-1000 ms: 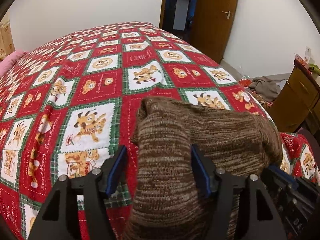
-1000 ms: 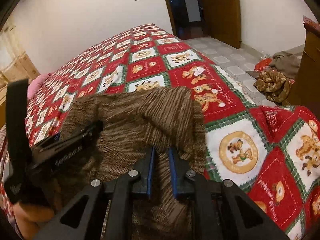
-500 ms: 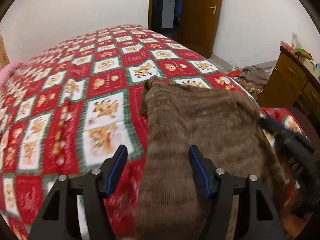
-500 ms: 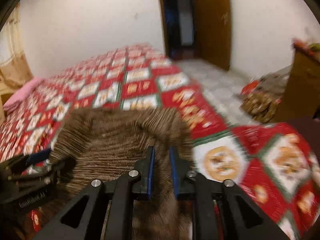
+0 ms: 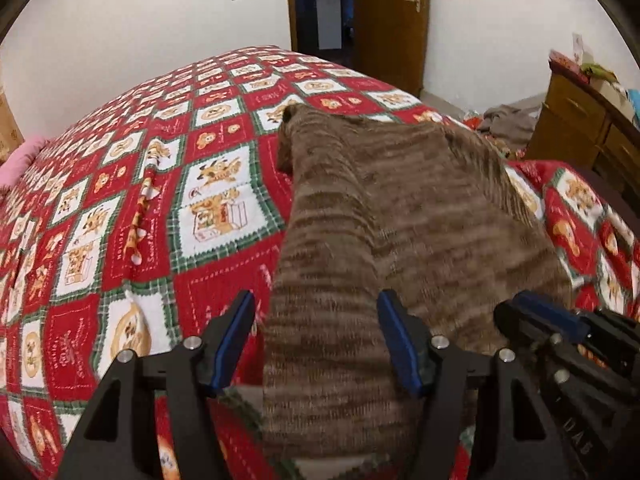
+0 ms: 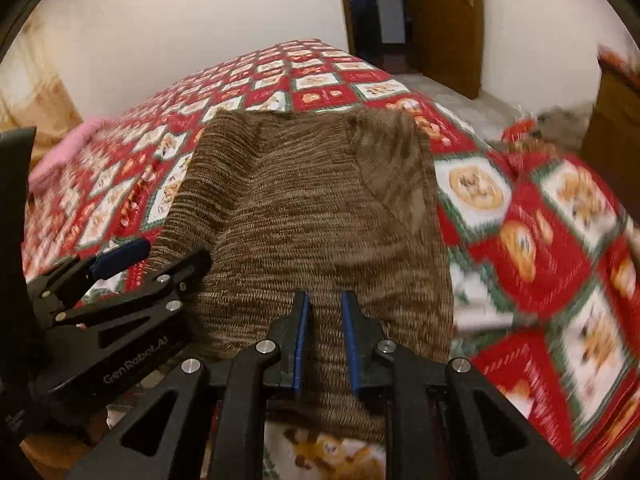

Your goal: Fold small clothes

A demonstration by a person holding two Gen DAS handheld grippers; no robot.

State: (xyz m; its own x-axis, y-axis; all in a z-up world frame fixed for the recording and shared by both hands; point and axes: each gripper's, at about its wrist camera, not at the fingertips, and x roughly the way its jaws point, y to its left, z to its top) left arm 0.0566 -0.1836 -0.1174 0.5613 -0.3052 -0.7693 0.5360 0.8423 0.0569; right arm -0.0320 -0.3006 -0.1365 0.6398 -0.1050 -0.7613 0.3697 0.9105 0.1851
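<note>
A brown striped knit garment lies on the red cartoon-print bedspread, folded lengthwise, its far end towards the door. My left gripper is open, its blue pads wide apart over the near left part of the garment. My right gripper sits over the near edge of the garment with its pads a narrow gap apart and knit between them; it looks slightly opened. The right gripper shows at the lower right of the left wrist view, the left gripper at the lower left of the right wrist view.
A pink item lies at the bed's far left. A wooden dresser stands right of the bed, with clothes on the floor beside it. A wooden door and dark doorway are beyond the bed.
Both grippers have drawn back towards the near edge of the bed, and the garment now lies stretched out longer. The right gripper's pads have parted a little.
</note>
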